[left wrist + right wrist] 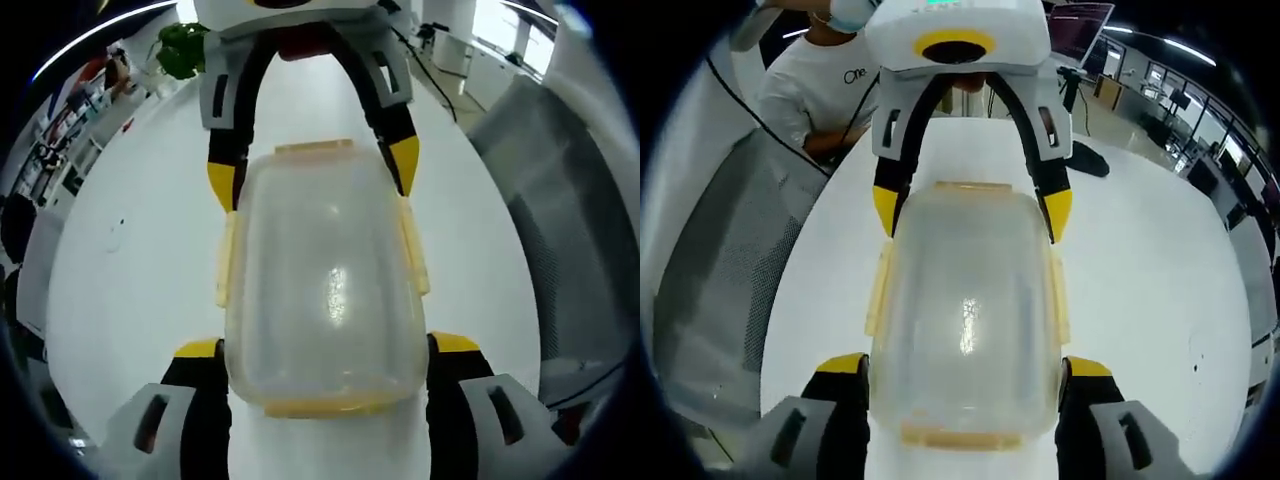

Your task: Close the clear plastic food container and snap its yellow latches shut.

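Note:
A clear plastic food container (322, 270) (966, 300) lies on the white table (130, 290) with its lid on. Yellow latches on its long sides (226, 262) (879, 290) flare outward; end latches (320, 407) (962, 436) show at both ends. In the left gripper view, my left gripper (326, 346) holds the near end, its yellow-tipped jaws pressed against both sides. My right gripper (313, 172) clasps the far end from the opposite direction. In the right gripper view the right gripper (966, 365) is at the near end and the left gripper (971, 205) at the far end.
A grey mesh chair (560, 230) (730, 260) stands beside the table. A person in a white shirt (825, 85) sits at the table's far end, near an open laptop (1080, 25). A green plant (180, 48) stands at the opposite end.

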`<state>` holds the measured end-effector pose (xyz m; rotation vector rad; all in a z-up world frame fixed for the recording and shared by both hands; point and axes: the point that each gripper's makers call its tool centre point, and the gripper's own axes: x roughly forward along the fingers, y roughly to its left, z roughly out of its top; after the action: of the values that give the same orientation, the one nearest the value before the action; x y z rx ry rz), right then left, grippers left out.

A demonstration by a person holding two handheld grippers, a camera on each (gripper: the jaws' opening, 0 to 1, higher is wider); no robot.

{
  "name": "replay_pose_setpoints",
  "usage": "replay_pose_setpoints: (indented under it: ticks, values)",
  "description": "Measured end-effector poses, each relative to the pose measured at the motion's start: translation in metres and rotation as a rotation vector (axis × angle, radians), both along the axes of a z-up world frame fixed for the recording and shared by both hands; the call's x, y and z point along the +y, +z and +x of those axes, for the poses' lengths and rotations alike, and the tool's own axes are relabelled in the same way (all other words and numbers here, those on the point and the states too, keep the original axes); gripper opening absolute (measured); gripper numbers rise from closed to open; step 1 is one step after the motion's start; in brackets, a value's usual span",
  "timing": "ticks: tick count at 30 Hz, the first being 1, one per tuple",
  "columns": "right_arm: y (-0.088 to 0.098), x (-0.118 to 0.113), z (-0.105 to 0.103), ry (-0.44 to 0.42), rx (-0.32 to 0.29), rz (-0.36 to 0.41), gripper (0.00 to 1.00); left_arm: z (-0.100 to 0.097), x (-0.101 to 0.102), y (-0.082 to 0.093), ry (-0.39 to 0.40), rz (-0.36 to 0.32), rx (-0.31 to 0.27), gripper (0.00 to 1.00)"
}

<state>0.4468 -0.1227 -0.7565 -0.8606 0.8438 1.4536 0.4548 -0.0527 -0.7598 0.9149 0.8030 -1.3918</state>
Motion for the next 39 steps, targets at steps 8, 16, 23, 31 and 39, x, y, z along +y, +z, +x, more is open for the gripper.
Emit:
replay_pose_setpoints:
  ticks: [8, 16, 23, 31, 39]
  values:
    - [0.001, -0.001, 0.014, -0.012, 0.003, 0.01, 0.77, 0.014, 0.0, -0.001, -0.015, 0.029, -0.002, 0.79]
    - [-0.001, -0.002, 0.017, -0.005, 0.002, 0.011, 0.77, 0.017, -0.002, -0.002, -0.012, 0.023, 0.005, 0.8]
    - [-0.001, -0.002, 0.016, -0.009, 0.0, 0.011, 0.78, 0.017, -0.002, -0.002, -0.015, 0.025, 0.009, 0.81]
    - [0.001, -0.006, 0.015, -0.053, 0.013, 0.004, 0.98, 0.014, -0.001, 0.001, 0.013, 0.012, -0.002, 0.99]
    - [0.013, 0.002, 0.018, -0.11, 0.02, 0.057, 0.99, 0.018, -0.001, 0.008, 0.029, 0.002, -0.016, 0.99]
